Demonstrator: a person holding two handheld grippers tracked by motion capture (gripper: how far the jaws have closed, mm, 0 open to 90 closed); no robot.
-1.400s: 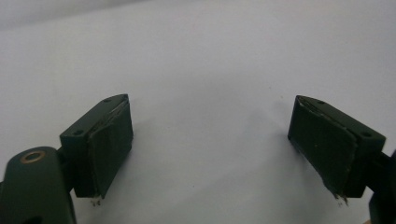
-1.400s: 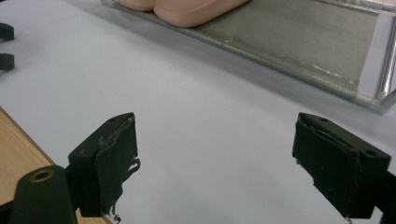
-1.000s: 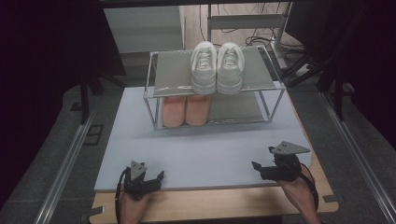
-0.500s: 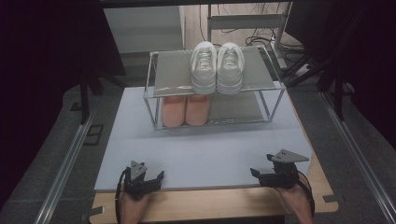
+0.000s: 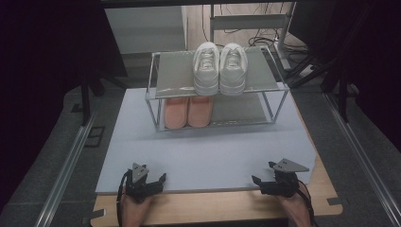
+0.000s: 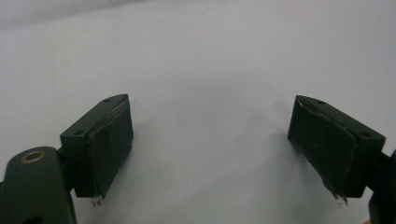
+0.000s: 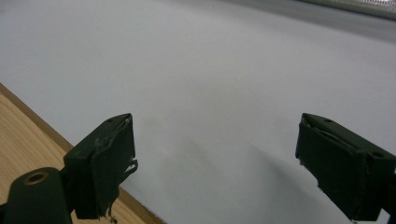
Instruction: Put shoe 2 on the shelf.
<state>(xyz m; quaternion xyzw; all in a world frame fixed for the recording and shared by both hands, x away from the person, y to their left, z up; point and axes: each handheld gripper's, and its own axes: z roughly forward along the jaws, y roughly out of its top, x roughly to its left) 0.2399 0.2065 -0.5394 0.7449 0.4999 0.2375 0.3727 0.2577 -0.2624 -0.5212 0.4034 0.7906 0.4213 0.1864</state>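
Shoe rack [image 5: 175, 75] — two shelves in a wire frame, standing on the far half of the pale mat [image 5: 213, 151], well apart from both tools and not yet touched. Under the mat, a wooden table [image 5: 227, 205], bare along the near edge and at the right corner.

On the top shelf, towards the right: a pair of white sneakers [image 5: 220, 68], side by side and touching, toes pointing at the person. On the lower shelf, under and a little left of them: a pair of pink slippers [image 5: 187, 112], also side by side.

Near edge of the mat, left: left gripper [image 5: 150, 182], resting low, jaws spread wide with nothing but mat [image 6: 210, 56] between them in the left gripper view [image 6: 210, 135]. In the same spot as a second ago.

Near edge, right: right gripper [image 5: 265, 174], pulled back towards the person and lower than a second ago, now level with the left one. Jaws spread wide here too, empty, over the line where mat [image 7: 233, 70] meets wood [image 7: 23, 126] in the right gripper view [image 7: 215, 154].

Reads as a rest pose rather than a reach — both tools drawn back, neither aimed at the footwear. Work on the rack likely just ended or not begun; cannot tell which.
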